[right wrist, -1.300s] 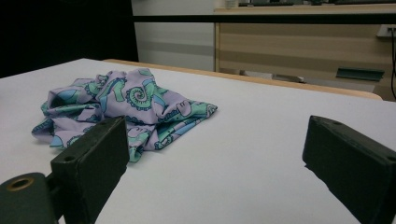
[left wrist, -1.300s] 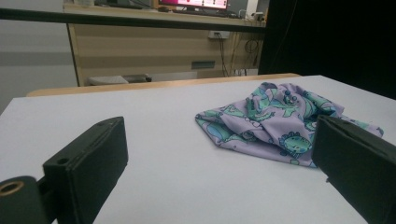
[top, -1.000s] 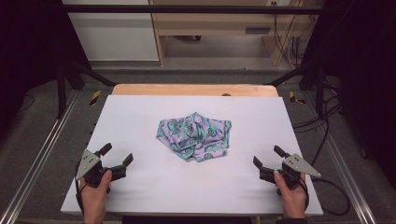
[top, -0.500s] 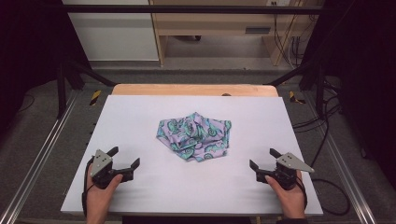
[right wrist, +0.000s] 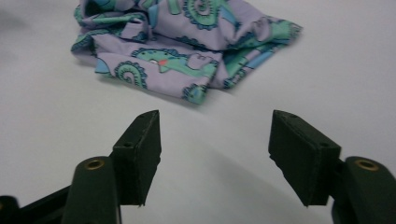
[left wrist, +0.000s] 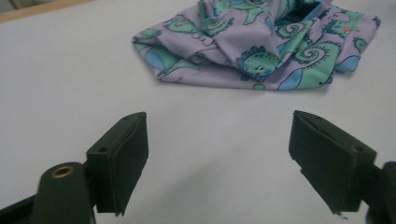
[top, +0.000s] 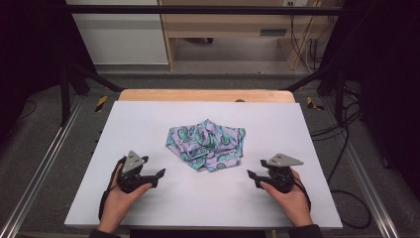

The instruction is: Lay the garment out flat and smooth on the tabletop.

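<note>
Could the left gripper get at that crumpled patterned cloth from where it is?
Probably yes. The left gripper points at the crumpled cloth, its jaws apart with nothing between them though they have just been closing, and bare white tabletop lies between.

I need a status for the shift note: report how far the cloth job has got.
Nothing looks done: the patterned cloth lies crumpled mid-table, untouched. In hand: the left tongs and right tongs have come in toward it from either side, jaws just closing a little but open, with nothing between them. Left, probably: reaching its edges, gripping, then spreading or folding it on the white table.
</note>
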